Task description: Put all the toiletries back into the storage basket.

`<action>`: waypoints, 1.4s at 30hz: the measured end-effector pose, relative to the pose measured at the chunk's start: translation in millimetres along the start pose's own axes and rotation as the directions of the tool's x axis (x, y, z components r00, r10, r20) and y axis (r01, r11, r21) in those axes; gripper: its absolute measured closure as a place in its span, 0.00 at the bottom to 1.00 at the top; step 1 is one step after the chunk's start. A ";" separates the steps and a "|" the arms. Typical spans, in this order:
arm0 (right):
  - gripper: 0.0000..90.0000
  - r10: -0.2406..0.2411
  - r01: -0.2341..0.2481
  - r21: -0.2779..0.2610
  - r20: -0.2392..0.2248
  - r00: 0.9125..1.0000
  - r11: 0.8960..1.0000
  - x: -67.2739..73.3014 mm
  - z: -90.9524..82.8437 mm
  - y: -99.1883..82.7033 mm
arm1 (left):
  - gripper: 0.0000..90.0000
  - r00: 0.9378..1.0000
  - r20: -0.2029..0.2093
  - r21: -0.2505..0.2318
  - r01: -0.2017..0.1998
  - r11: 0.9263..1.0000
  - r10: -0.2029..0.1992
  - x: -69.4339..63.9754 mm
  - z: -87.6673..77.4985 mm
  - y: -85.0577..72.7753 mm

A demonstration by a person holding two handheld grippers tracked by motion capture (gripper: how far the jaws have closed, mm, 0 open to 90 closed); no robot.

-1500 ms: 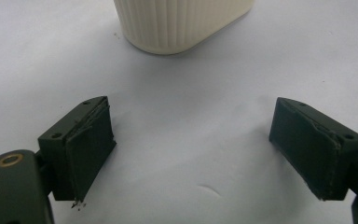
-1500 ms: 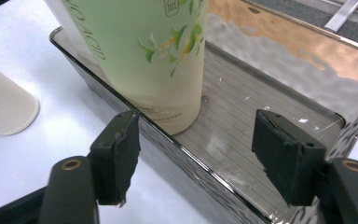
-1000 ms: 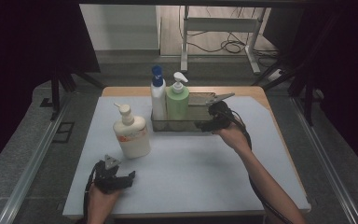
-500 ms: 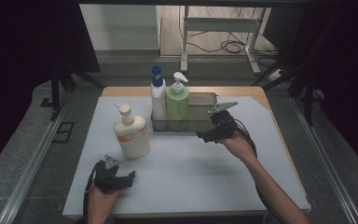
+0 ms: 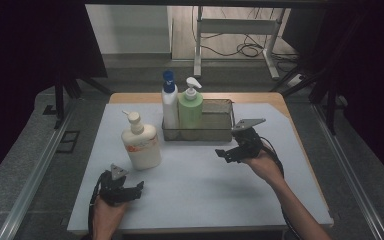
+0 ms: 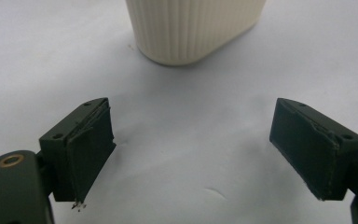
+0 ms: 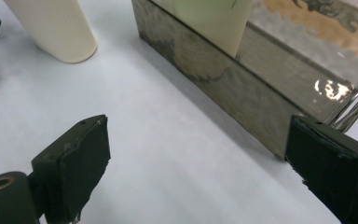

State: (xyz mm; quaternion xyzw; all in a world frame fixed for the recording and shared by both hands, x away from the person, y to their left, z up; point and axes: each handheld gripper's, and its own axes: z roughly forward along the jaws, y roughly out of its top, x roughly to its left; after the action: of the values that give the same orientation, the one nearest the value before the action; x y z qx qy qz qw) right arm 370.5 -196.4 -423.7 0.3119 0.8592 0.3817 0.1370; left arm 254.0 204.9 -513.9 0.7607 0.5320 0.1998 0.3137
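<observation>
A white sheet (image 5: 205, 185) covers the table, with dark floor around it. Nearest the person, the left gripper (image 5: 136, 187) rests low on the sheet, its jaws wide apart and holding nothing, aimed at the cream pump bottle (image 5: 140, 142) standing just beyond. Further in, the right gripper (image 5: 222, 153) hovers with jaws spread and empty, just short of the metal basket (image 5: 215, 131). In the basket's left end stand a white bottle (image 5: 169, 107) and a green bottle (image 5: 190, 107).
</observation>
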 end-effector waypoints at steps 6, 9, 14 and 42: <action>0.07 0.000 0.000 -0.008 0.003 1.000 1.000 5.1 -2.6 -9.4 | 0.15 1.000 0.004 0.000 0.006 1.000 -0.006 5.8 -3.7 0.7; 0.07 -0.012 0.012 -0.008 0.011 1.000 1.000 9.5 -4.7 -13.3 | 0.16 1.000 -0.006 0.002 0.006 1.000 -0.006 7.8 -4.0 1.7; 0.07 -0.017 0.017 -0.021 0.006 1.000 1.000 15.5 -9.1 -20.1 | 0.22 1.000 -0.005 -0.008 0.008 1.000 -0.008 12.0 -6.0 3.4; 0.08 0.026 -0.026 0.008 0.019 1.000 1.000 30.1 -7.6 -85.7 | 0.73 1.000 -0.004 -0.033 0.024 0.999 -0.024 42.7 7.1 29.6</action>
State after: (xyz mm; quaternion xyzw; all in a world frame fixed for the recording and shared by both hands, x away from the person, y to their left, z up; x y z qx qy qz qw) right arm 306.8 -225.5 -482.1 0.3270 0.8554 0.3769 0.1388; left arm 293.9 235.9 -499.9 0.7488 0.5383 0.2063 0.3273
